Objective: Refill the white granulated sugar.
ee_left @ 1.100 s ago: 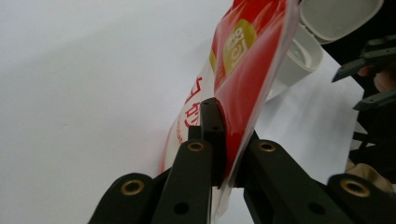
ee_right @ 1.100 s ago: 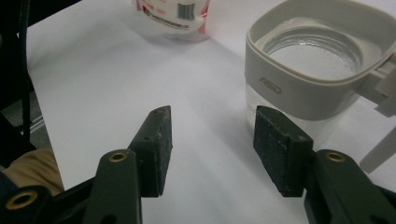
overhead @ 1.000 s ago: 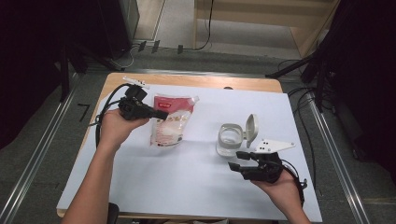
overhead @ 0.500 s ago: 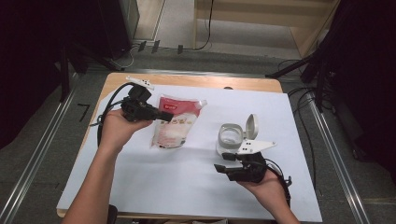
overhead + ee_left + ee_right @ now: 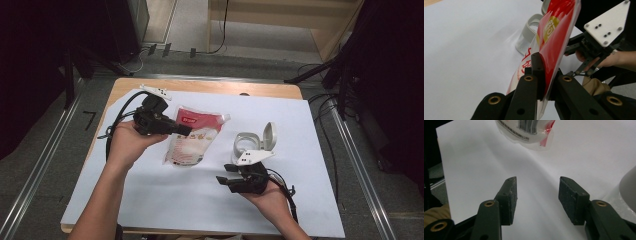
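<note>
We saw the left hand-held gripper [image 5: 186, 131] clamped on the top edge of a red and white pouch [image 5: 192, 140], its jaws pressed tight on the thin plastic. In the left gripper view the pouch [image 5: 554, 37] stood on edge between the two black jaws, its red printed face turned to the right. From above, the pouch lay slanted over the white sheet [image 5: 150, 200] that covered the tabletop [image 5: 200, 86], its top corner by the gripper and its pale lower end toward the person. The left hand [image 5: 127, 142] held its gripper at the left side of the sheet.

The right hand-held gripper [image 5: 223, 178] was held low over the sheet on the right, its jaws half open with nothing between them. In the right gripper view we saw bare white sheet [image 5: 474, 157] between the pads, and the pouch's lower end [image 5: 526, 132] with its barcode farther off at the top. A grey container [image 5: 247, 144] with its flip lid [image 5: 270, 135] raised stood just beyond the right hand-held gripper, well apart from the pouch. In the left gripper view that container [image 5: 530, 33] showed behind the pouch.
</note>
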Action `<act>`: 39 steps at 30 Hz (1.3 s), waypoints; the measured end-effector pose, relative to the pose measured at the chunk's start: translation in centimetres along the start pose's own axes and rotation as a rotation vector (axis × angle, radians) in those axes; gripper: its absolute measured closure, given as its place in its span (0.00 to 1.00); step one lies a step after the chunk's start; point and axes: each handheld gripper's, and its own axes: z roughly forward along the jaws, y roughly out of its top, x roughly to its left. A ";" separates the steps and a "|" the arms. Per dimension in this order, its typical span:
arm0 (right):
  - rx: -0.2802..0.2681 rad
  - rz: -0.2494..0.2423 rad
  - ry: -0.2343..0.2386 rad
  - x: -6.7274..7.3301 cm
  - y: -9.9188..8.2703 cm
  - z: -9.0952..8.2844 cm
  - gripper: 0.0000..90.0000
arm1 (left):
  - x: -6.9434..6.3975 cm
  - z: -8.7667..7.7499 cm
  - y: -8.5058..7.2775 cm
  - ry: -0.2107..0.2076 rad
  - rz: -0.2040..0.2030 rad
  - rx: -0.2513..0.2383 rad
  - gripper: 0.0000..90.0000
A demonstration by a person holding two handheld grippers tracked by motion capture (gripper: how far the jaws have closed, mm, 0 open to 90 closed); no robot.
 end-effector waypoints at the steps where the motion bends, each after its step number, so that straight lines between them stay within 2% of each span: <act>1: -0.001 -0.001 0.000 0.0 0.0 0.3 0.55 | -0.1 0.0 0.0 0.000 0.003 0.003 1.00; 7: 0.015 -0.006 0.024 -0.1 0.2 2.0 0.57 | -0.8 -0.1 0.2 -0.018 -0.001 -0.002 1.00; 12: 0.023 0.010 0.020 0.0 0.3 3.2 0.57 | -1.3 -0.1 0.3 -0.031 -0.004 -0.005 1.00; 23: 0.003 -0.008 0.005 0.0 0.3 5.1 0.58 | -2.1 -0.1 0.7 -0.054 -0.017 -0.012 0.99; 27: -0.016 -0.002 0.001 0.1 0.2 5.9 0.58 | -2.4 -0.1 0.8 -0.076 -0.030 -0.010 0.99; 29: -0.026 -0.021 -0.009 0.2 0.1 6.3 0.59 | -2.5 0.0 0.8 -0.084 -0.029 -0.010 0.99; 34: -0.062 -0.022 -0.020 0.4 -0.1 6.8 0.60 | -2.7 0.1 0.9 -0.100 -0.037 -0.003 0.99; 38: -0.119 -0.050 -0.026 0.9 0.0 7.0 0.62 | -2.3 0.5 0.9 -0.101 -0.059 0.000 0.98; 39: -0.136 -0.080 -0.027 1.3 0.0 7.2 0.61 | -2.3 0.5 0.8 -0.102 -0.067 0.000 0.98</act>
